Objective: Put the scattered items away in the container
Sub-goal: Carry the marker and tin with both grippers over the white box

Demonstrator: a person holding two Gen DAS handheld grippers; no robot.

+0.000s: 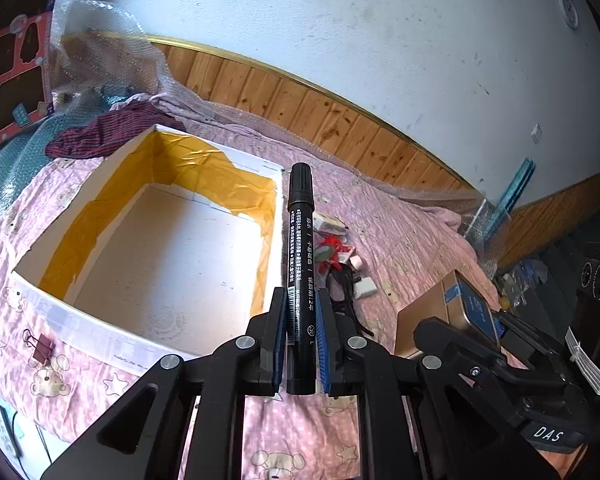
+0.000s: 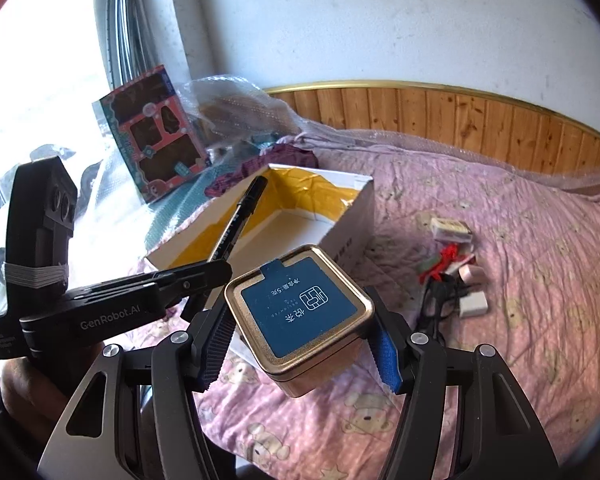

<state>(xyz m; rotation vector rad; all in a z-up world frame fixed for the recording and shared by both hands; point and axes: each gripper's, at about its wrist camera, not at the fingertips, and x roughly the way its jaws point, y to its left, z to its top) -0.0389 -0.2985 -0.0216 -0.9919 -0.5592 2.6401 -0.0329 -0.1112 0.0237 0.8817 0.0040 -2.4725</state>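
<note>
A black marker (image 1: 300, 264) is clamped in the left gripper (image 1: 299, 320), pointed forward for dropping into the box (image 1: 100, 332). A tea tin (image 2: 300, 316) is gripped by the right gripper (image 2: 300, 344), ready to follow.

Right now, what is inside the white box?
Nothing shows inside the white box: a bare pale floor and yellow lining on the walls. The black marker hides the right rim in the left wrist view, and the near wall hides the near floor strip.
</note>
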